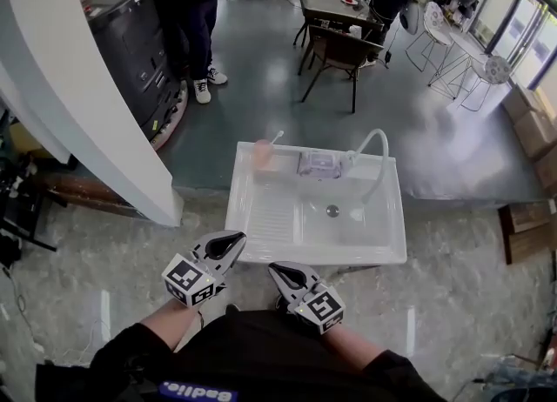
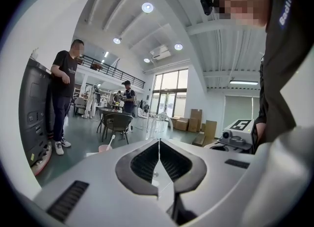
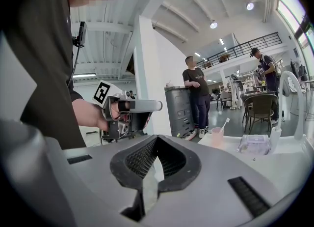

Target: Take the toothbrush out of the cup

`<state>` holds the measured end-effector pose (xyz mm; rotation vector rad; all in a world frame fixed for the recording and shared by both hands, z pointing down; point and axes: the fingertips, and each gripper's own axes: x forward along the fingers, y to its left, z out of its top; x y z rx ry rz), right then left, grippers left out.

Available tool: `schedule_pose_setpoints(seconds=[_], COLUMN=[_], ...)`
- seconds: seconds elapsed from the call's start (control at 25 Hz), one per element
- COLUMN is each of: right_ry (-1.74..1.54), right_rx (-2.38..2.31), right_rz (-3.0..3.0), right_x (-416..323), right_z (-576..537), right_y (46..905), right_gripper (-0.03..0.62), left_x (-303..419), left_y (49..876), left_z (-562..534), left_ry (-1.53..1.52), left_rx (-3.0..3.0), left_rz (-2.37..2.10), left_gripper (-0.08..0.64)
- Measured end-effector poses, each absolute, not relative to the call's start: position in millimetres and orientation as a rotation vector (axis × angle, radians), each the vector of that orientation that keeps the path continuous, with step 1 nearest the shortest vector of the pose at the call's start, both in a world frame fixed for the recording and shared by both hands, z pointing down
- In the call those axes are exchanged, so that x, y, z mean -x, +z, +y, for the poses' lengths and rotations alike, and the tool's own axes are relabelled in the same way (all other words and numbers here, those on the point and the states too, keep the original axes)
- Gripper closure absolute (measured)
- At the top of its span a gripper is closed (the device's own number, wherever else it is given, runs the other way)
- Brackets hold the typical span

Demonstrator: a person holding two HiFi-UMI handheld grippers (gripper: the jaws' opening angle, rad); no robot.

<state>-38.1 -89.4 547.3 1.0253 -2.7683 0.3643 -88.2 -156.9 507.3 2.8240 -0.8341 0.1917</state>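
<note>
A pink cup (image 1: pixel 264 155) stands on the back left ledge of a white sink unit (image 1: pixel 261 217), and a white toothbrush (image 1: pixel 276 137) leans out of it to the right. The cup (image 3: pixel 217 135) and toothbrush (image 3: pixel 224 124) appear small and far off in the right gripper view. In the left gripper view the cup (image 2: pixel 104 148) is just above the jaw housing. My left gripper (image 1: pixel 228 244) is shut and empty, short of the sink's near edge. My right gripper (image 1: pixel 280 271) is beside it, also shut and empty. Both are well clear of the cup.
A curved white faucet hose (image 1: pixel 376 152) and a clear box (image 1: pixel 318 164) sit at the sink's back ledge. A white pillar (image 1: pixel 87 113) and a black machine (image 1: pixel 130 43) stand at the left. People (image 1: pixel 187 9), tables and chairs (image 1: pixel 335 48) are beyond the sink.
</note>
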Motion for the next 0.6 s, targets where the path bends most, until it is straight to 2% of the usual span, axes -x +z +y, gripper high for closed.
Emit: schedule_pose_setpoints(seconds=[0.6], right_ry=[0.418], right_rx=[-1.057], right_rz=[-2.745], right_x=[22.9], right_z=[-90.9], right_y=[554.7], right_gripper=[0.581], left_x=[105.2], left_y=[556.2], left_z=[-210.3], left_ry=[0.403], left_rx=[-2.807], left_rz=[-0.946], left_gripper=[0.541])
